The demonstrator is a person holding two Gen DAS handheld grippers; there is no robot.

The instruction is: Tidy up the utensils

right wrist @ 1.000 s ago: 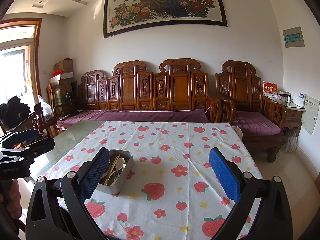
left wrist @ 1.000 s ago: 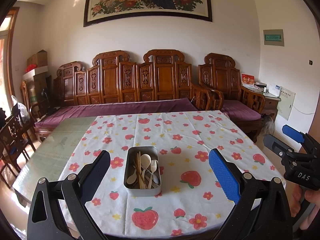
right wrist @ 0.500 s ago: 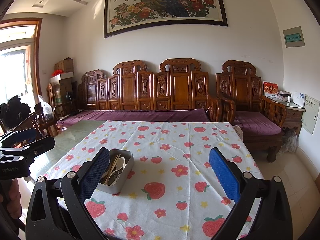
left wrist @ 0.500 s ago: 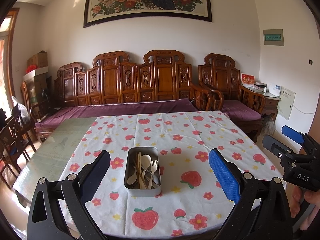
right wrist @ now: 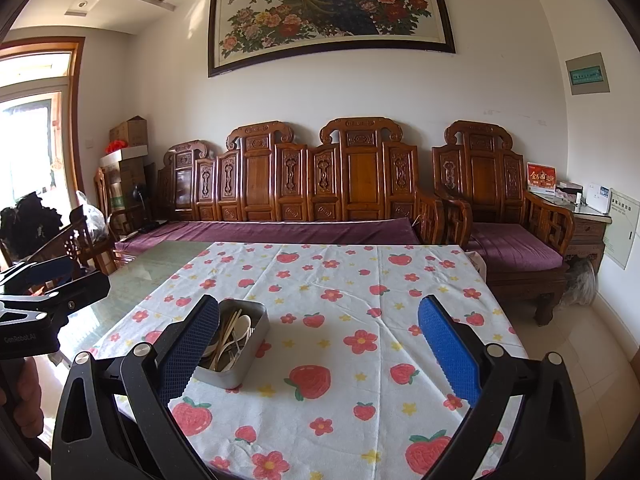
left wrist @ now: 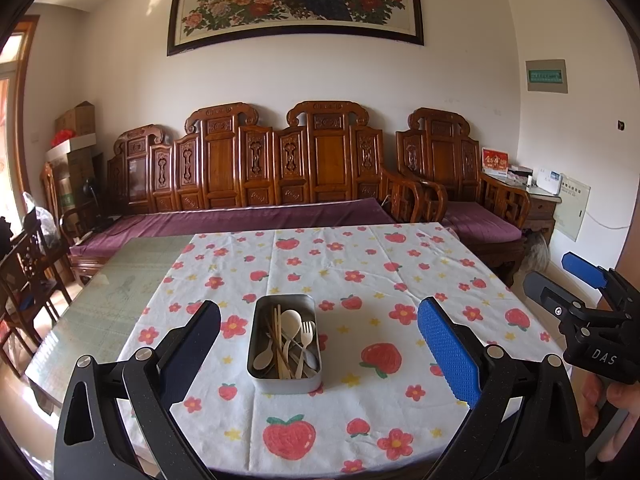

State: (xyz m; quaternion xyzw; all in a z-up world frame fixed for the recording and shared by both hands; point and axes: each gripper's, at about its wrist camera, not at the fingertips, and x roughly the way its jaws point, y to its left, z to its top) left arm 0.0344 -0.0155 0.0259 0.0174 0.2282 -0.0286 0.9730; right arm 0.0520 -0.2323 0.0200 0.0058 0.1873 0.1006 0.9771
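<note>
A metal tin sits on the strawberry-print tablecloth, holding pale spoons, a fork and wooden chopsticks in a jumble. My left gripper hovers above the table's near edge, open and empty, with the tin centred between its fingers further ahead. In the right wrist view the tin lies just behind the left fingertip; my right gripper is open and empty over bare cloth. Each gripper also shows at the edge of the other's view.
The cloth covers the right part of a glass-topped table. A carved wooden sofa with purple cushions stands behind it, an armchair to the right, and dark chairs at the left. A person's hand holds the right gripper's handle.
Both grippers have stayed nearly still; the views shift only slightly, and the tin and utensils have not moved.
</note>
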